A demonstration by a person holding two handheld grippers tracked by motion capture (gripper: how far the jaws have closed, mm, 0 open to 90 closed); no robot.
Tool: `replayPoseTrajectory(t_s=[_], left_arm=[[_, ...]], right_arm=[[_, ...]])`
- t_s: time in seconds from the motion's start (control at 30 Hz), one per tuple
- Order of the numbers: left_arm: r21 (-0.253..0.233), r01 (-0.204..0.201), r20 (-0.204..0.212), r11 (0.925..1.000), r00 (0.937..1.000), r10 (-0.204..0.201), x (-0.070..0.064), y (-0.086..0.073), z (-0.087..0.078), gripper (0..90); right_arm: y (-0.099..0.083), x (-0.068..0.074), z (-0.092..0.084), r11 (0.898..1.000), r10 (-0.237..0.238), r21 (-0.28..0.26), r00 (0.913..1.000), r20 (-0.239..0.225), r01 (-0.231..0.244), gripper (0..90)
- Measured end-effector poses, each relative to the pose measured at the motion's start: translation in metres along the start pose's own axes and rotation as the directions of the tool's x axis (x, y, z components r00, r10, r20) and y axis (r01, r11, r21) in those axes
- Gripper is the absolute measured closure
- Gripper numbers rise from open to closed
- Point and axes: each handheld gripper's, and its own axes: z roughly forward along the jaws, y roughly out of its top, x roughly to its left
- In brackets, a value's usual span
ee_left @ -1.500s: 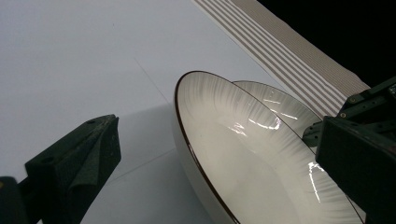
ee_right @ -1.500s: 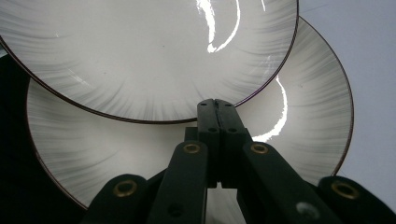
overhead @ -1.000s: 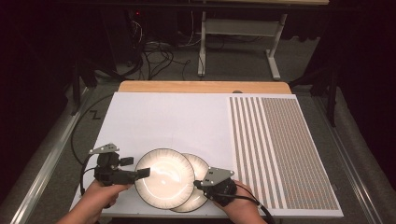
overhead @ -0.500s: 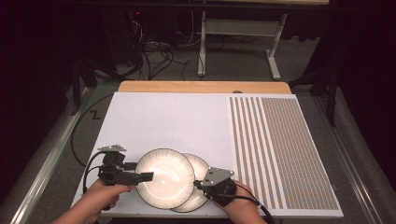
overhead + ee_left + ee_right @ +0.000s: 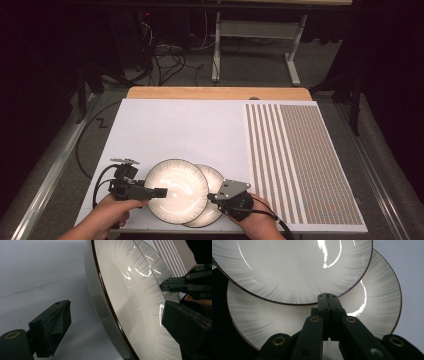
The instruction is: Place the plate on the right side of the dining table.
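At the near edge of the surface [image 5: 190, 125], both forearms come in low and nearly level. The left gripper [image 5: 159, 191] lies on its side in the left hand [image 5: 112, 212], pointing right, its jaws straddling the rim of the upper plate [image 5: 176, 190]. In the left gripper view one pad sits under the rim, apart from it, and the other over the plate's face; they have just been closing, with the rim between them but not yet pinched. The right gripper [image 5: 214, 196], in the right hand [image 5: 257, 222], points left toward the plates with its jaws clenched flat together; whether they nip the lower plate [image 5: 216, 179] I cannot tell.

The upper plate overlaps the lower one, covering its left part. Both are round, glazed off-white ceramic, glossy with bright highlights, fine grey radial streaks toward the edge and a thin dark brown rim line.

Beyond them the surface is a matte white sheet. On its right half lies a panel of fine brown stripes [image 5: 300, 165], and a strip of pale wood [image 5: 215, 93] runs along the far edge.
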Motion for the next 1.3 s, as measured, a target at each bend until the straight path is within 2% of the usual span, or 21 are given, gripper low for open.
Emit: replayPoseTrajectory(t_s=[0.07,0.2,0.43,0.6,0.63,0.8,1.13,1.3], left_arm=[[0.006,0.003,0.003,1.0,1.0,-0.003,0.0,-0.0012,0.0008,15.1],[0.02,0.018,0.019,0.9996,0.9997,-0.018,0.0005,-0.0022,0.0029,17.8],[0.041,0.056,0.052,0.9976,0.997,-0.058,0.0023,-0.0033,0.0041,29.0],[0.068,0.078,0.053,0.9946,0.9952,-0.082,0.0031,-0.0026,0.0043,39.9],[0.072,0.08,0.057,0.9941,0.9948,-0.085,0.0031,-0.0024,0.0043,39.9],[0.082,0.084,0.055,0.9931,0.9945,-0.089,0.0023,-0.0016,0.0052,49.0],[0.076,0.086,0.055,0.9934,0.9944,-0.09,0.0019,-0.0017,0.0062,59.1],[0.07,0.098,0.07,0.9927,0.9922,-0.103,0.0045,-0.0021,0.0051,61.7]], right_arm=[[-0.0001,0.0,0.0,1.0,0.0,0.0,1.0,-0.001,0.0,90.0],[-0.0001,-0.0001,0.0,1.0,0.0,0.0,1.0,-0.001,0.0,90.0],[-0.0002,0.0,0.0001,1.0,-0.004,-0.002,1.0,0.0,0.004,90.0],[-0.0002,0.0001,0.0001,1.0,-0.004,-0.002,1.0,0.001,0.004,90.0],[-0.0002,0.0001,0.0001,1.0,-0.004,-0.002,1.0,0.001,0.004,90.0],[-0.0003,-0.0001,0.0001,1.0,-0.006,0.0,1.0,0.002,0.006,90.0],[-0.0005,0.0008,-0.0002,1.0,-0.006,0.002,1.0,0.005,0.006,90.0],[-0.0006,0.0005,0.0,1.0,-0.006,0.002,1.0,0.004,0.006,90.0]])
